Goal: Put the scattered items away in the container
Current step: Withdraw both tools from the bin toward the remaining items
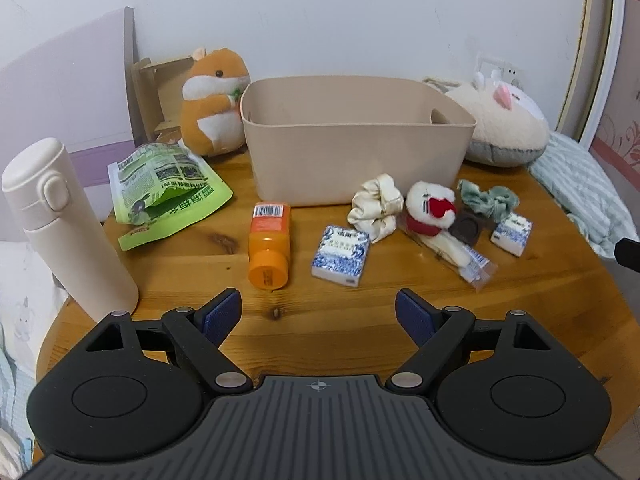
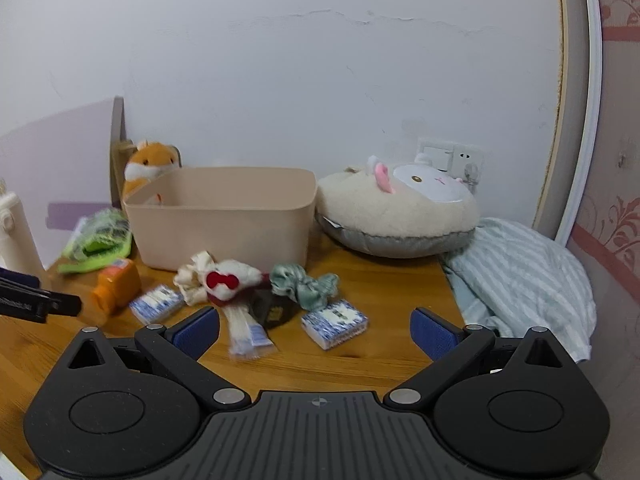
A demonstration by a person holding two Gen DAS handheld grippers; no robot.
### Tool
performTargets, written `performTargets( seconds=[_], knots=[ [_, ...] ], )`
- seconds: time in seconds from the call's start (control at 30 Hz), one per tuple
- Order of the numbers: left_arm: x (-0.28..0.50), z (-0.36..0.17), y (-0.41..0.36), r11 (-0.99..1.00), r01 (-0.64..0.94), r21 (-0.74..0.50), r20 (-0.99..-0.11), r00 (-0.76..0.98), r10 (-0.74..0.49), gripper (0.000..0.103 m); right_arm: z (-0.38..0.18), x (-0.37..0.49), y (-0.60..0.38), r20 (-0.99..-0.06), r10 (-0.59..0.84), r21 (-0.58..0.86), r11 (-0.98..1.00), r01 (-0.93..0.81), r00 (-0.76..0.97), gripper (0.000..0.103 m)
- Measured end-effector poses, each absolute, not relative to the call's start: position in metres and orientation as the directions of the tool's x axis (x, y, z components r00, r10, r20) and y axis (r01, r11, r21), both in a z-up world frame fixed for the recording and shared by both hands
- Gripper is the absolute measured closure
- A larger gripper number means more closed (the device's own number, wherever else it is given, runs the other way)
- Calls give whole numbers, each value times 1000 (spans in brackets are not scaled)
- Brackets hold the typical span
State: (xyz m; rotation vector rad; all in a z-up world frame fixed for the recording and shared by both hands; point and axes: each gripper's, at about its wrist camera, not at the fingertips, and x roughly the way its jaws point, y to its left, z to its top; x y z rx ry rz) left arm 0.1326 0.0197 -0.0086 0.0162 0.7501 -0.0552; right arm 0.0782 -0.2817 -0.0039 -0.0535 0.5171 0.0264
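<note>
Your left tongs (image 1: 319, 312) are spread wide with nothing between the blue pads, and they hover above the near edge of the wooden table (image 1: 320, 344). Your right tongs (image 2: 315, 330) are likewise wide apart and hold nothing; they sit over the right half of the same table. The beige container (image 1: 356, 140) stands upright at the back of the table, and what shows of its interior holds nothing. In front of it the scattered items lie in a loose row. The orange bottle (image 1: 269, 246) lies on its side, cap toward you, just left of a blue-and-white patterned packet (image 1: 341, 256). To the right of that packet, the cream scrunchie (image 1: 378, 204) touches the white plush with a red bow (image 1: 430, 208), which lies on a clear wrapped pack (image 1: 468, 260). A dark round disc (image 1: 466, 228) sits just beside the plush. The green scrunchie (image 1: 486, 198) lies behind a second patterned packet (image 1: 512, 234), near the right edge of the table. A green printed pouch (image 1: 168, 192) lies flat on the left side, between the container and a white flask (image 1: 68, 232) that stands upright at the left rim. An orange hamster plush (image 1: 214, 102) stands at the left rear corner of the container. A round cream cushion (image 1: 500, 128) rests against the container's right side. A striped cloth (image 2: 524, 280) lies beyond the right edge of the table. The right wrist view is slightly blurred, so print on the packets cannot be read.
</note>
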Motion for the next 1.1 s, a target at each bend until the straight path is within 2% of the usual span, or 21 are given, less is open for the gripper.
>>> performTargets(
  seconds=[0.23,0.73,0.93,1.1],
  knots=[
    [148,-25,32,1000,6,-12,-696,718,-13,17,-23,95,-286,-517,-23,-64,998,-12,856,0],
    [193,-60,38,1000,-3,3,-717,697,4,17,-70,162,-293,-587,-76,-76,996,38,806,0],
    [210,-70,43,1000,0,8,-720,694,6,17,-88,190,-288,-576,-77,-186,982,-38,814,0],
    [222,-77,46,1000,4,11,-721,692,5,17,-97,213,-296,-583,-16,-233,961,-148,812,0]
  ],
)
